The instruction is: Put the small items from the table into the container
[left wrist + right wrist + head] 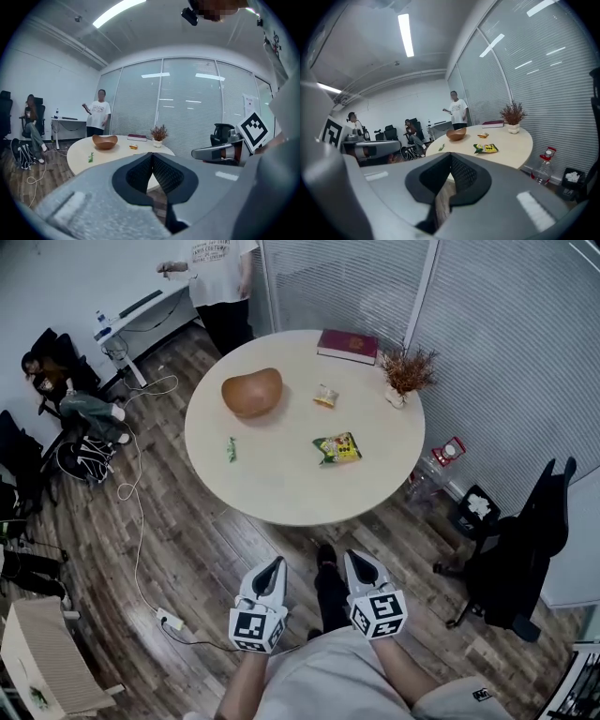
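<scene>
Wood-plank flooring surrounds a round, smooth, pale desk. On it lie a crinkly yellow-green packet, a small orange packet and a slim green wrapper, all outside the rounded brown bowl. The left gripper and right gripper, both short of the desk, are closed on nothing.

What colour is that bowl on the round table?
Warm orange-brown, like wood; the bowl shows best in the head view.
</scene>
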Tool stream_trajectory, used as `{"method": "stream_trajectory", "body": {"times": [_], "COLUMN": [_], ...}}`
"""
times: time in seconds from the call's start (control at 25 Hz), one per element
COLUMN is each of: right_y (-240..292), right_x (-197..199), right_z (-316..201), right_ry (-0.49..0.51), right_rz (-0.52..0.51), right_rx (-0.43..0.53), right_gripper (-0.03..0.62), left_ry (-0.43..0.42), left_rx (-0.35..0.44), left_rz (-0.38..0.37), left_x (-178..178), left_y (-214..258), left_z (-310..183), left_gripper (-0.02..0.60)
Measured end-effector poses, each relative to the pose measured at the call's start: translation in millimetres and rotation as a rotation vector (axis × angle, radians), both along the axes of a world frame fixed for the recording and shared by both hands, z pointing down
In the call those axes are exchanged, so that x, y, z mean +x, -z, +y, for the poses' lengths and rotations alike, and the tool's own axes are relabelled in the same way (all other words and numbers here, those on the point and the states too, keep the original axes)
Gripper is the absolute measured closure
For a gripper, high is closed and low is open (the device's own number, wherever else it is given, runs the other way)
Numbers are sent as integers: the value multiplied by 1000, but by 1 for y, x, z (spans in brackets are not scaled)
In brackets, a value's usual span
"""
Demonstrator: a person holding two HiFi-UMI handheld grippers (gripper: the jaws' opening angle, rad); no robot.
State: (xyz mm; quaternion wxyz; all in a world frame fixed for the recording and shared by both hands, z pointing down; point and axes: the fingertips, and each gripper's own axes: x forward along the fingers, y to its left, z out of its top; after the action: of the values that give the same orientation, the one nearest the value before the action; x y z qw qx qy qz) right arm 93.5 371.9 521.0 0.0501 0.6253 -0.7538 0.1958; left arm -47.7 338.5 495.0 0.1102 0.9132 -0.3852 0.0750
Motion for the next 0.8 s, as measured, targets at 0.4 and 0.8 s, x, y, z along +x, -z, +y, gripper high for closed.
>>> {"method": "stream_trajectory", "body": {"times": [0.4, 0.8], "right_y": [-40, -131], "right_x": [47, 81], "right_z": [-179, -295], "right_ry": [89, 56], "right_rz": [130, 157], "right_rx": [-82, -295], "right_gripper": [592, 437], "left_ry": [59, 109], "left_rx": [-18, -60], "left_rz": [-26, -37], "left_x": [28, 33], "left_y": [1, -11], "left_z": [-146, -236], "left_gripper": [584, 584]}}
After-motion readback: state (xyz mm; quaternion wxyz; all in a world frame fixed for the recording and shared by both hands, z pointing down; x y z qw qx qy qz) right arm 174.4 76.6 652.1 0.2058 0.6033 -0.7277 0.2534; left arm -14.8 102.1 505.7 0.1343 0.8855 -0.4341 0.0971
